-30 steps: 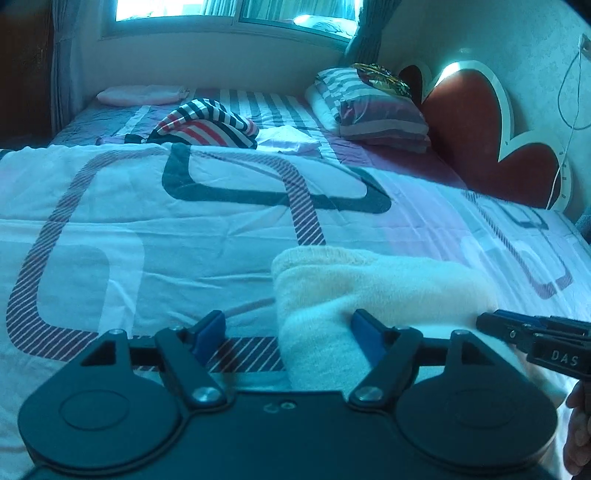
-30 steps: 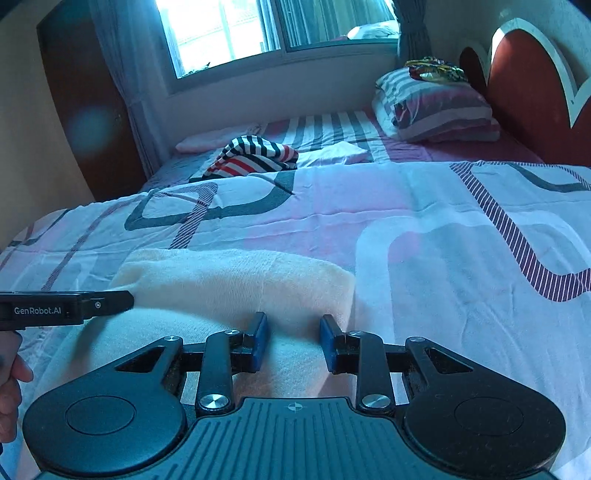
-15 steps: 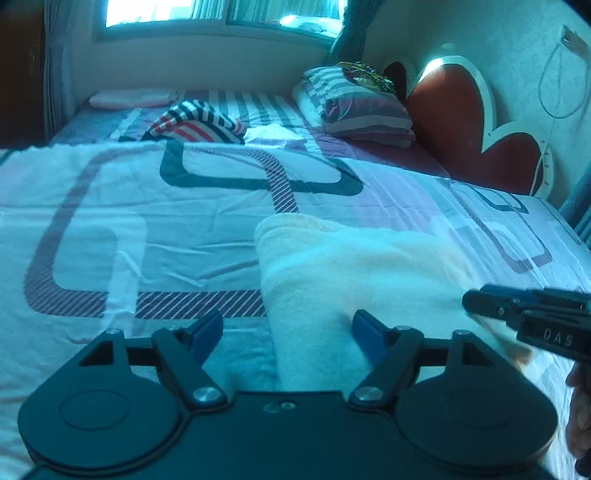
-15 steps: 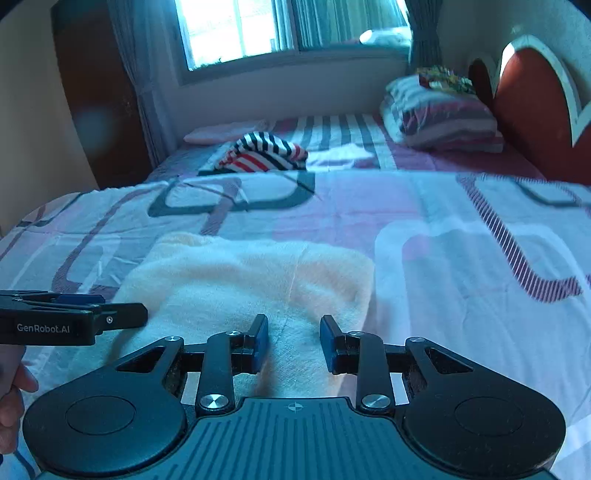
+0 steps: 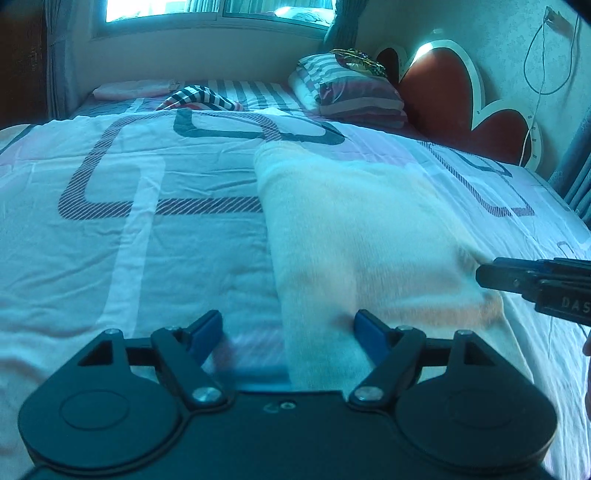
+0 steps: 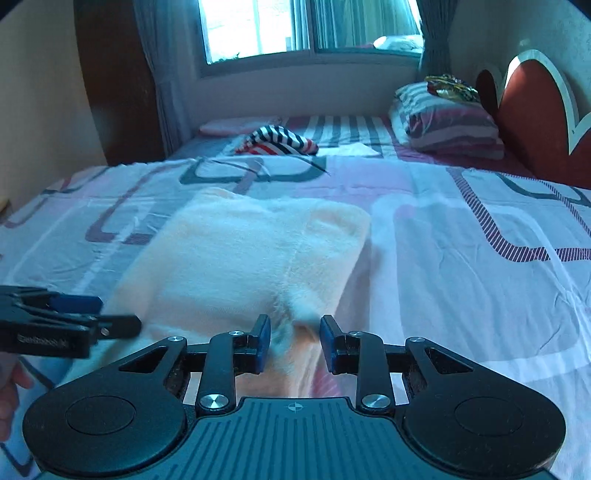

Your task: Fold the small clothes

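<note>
A cream fleece garment (image 5: 354, 236) lies folded flat on the patterned bedsheet (image 5: 140, 243); it also shows in the right wrist view (image 6: 240, 254). My left gripper (image 5: 288, 328) is open, its jaws wide apart over the garment's near left edge. My right gripper (image 6: 294, 341) is open, jaws a small gap apart, with the garment's near right edge between them. Each gripper shows in the other's view: the right one (image 5: 532, 284) at the garment's right side, the left one (image 6: 62, 325) at its left side.
A striped red, white and navy garment (image 6: 277, 142) lies at the far end of the bed. Striped pillows (image 6: 447, 122) stand against a red heart-shaped headboard (image 6: 532, 110) at the right. A window (image 6: 310, 26) and wall lie beyond.
Both grippers have risen and pulled back toward the near edge, so more of the garment shows. The right gripper's jaws have widened a little. The garment lies flat.
</note>
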A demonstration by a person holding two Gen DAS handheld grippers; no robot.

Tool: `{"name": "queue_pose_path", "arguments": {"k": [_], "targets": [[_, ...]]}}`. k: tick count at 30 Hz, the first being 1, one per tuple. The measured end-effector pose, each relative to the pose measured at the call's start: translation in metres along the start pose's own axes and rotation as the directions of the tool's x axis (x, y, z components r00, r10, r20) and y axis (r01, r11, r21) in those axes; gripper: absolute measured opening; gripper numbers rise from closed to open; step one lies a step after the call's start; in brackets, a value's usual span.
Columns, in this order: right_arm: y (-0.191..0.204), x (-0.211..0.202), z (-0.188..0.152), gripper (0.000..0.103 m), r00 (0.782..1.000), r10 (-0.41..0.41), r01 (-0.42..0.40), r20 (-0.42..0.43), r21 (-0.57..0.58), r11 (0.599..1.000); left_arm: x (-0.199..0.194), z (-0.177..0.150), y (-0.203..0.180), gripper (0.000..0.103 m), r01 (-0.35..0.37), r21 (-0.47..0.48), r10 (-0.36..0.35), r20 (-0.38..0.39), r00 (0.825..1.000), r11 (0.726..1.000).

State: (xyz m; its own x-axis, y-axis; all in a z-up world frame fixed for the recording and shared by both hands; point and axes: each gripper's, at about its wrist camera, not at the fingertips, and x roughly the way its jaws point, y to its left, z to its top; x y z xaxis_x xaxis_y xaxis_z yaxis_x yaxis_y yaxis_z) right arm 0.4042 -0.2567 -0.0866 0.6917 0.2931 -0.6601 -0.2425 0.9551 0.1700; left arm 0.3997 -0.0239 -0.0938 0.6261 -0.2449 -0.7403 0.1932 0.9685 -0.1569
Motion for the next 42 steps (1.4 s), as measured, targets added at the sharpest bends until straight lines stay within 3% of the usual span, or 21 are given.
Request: {"name": "queue_pose_path", "arguments": {"k": [10,17,21,29,32,34,36,39,42], "targets": [[0.015,-0.016,-0.042,0.030,0.996,-0.006,0.005,-0.090,-0.010,1.000,-0.020,-0.028,-0.011,0.077,-0.009,0.025,0.009,-0.018,1.000,1.000],[0.017,-0.039,-0.052,0.030,0.998,-0.002,0.004,-0.058,0.027,1.000,-0.032,-0.042,-0.014,0.077,-0.004,0.037,0.005,-0.029,1.000,0.999],[0.015,-0.028,-0.060,0.030,0.994,-0.012,0.016,-0.113,0.036,0.999,-0.034,-0.046,-0.015,0.077,-0.005,0.048,0.006,-0.033,0.999,0.999],[0.001,-0.029,-0.007,0.030,0.996,-0.033,0.023,0.083,0.121,0.992,-0.025,0.003,-0.002,0.076,-0.010,0.019,0.009,0.056,0.998,1.000],[-0.005,-0.001,0.009,0.030,0.998,-0.035,0.027,0.057,0.139,0.990,-0.001,0.017,-0.001,0.078,-0.011,0.010,0.011,0.019,1.000,1.000],[-0.011,0.025,0.007,0.030,0.996,-0.078,0.083,-0.044,0.121,0.989,0.017,0.019,0.000,0.082,-0.021,0.022,0.022,-0.031,0.999,1.000],[-0.023,0.023,0.007,0.030,0.998,-0.041,0.047,-0.039,0.162,0.986,0.019,0.018,0.005,0.085,-0.014,0.014,0.014,-0.034,0.999,1.000],[-0.041,-0.005,0.008,0.030,0.999,0.002,-0.013,0.050,0.231,0.973,0.006,0.018,0.013,0.087,0.012,0.014,-0.012,0.005,1.000,1.000],[-0.071,-0.005,0.003,0.030,0.991,0.130,-0.133,0.033,0.360,0.923,0.007,0.022,0.026,0.088,0.096,-0.037,-0.097,-0.003,0.995,0.995]]}}
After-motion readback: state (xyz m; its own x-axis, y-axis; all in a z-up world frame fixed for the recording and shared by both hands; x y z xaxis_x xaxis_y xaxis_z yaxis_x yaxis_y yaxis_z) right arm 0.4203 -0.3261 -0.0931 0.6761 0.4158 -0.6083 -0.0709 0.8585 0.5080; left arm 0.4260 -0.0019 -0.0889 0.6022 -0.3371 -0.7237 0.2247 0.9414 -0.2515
